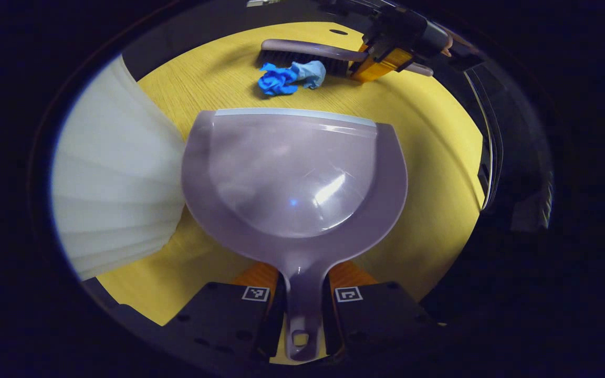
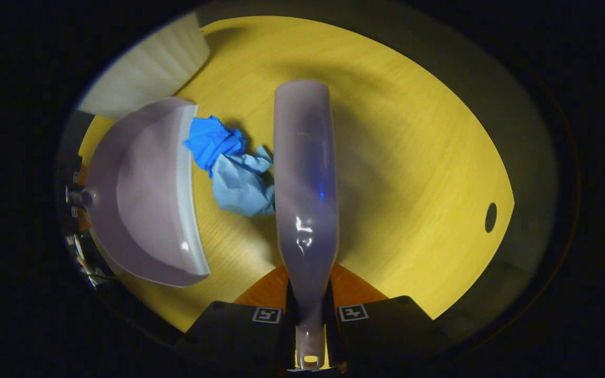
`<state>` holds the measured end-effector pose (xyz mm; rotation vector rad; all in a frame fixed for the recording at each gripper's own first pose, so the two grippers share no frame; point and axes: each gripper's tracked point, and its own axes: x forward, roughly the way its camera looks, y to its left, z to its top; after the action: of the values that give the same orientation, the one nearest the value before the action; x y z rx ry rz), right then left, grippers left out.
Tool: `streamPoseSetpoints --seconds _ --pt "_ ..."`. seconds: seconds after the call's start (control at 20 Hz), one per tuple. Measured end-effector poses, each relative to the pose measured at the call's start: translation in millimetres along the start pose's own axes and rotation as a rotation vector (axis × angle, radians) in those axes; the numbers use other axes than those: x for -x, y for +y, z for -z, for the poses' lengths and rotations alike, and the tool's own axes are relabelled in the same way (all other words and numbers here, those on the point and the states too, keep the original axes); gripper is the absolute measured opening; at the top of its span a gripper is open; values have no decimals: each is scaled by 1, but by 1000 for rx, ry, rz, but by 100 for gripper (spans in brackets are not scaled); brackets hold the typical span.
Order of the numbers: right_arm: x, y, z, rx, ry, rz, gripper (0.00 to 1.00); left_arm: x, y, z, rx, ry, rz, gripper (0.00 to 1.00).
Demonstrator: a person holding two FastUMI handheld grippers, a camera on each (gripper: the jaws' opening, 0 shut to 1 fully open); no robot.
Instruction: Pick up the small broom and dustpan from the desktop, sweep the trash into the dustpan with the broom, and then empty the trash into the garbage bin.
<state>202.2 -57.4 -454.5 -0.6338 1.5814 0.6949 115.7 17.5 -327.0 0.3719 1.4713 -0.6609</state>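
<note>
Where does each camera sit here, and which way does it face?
Left gripper view: rides the left claw, shut on the dustpan handle, facing along it toward the blue trash, the broom and the right claw.
Right gripper view: rides the right claw, shut on the broom handle, looking down at the yellow desktop.
Shared: dustpan, broom, trash, desktop, white bin.

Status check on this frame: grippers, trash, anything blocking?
Left gripper shut on mauve plastic dustpan. Right gripper shut on mauve broom. Crumpled blue paper trash between them. Nothing blocking.

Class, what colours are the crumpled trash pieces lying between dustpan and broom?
Bright blue and pale blue trash, clearest in the right gripper view.
</note>
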Motion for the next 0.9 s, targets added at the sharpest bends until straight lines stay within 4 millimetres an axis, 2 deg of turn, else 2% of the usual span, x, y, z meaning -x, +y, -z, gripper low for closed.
streamPoseSetpoints --seconds 0.1,0.2,0.3,0.35,0.5,0.65,0.8,0.9 --pt "3 27 10 129 25 -44 25 -1 1 0 -9 -21 -3 29" --pt "12 41 21 175 49 -106 25 -3 2 -2 -19 -41 -8 29" --pt "16 37 26 111 49 -197 26 -7 3 0 -28 -62 -10 30" --pt "15 32 26 67 37 -203 26 -7 3 -1 -29 -78 -9 29" --pt "19 -3 31 -76 1 -168 26 -7 -1 0 6 -113 8 29" --pt "23 -23 37 -221 -30 -159 26 0 -7 -3 35 -159 21 28" --pt "21 -56 40 -271 -41 -104 26 35 -22 -1 36 -194 40 29" --pt "24 -62 41 -310 -80 -106 26 70 -27 5 36 -245 65 29"
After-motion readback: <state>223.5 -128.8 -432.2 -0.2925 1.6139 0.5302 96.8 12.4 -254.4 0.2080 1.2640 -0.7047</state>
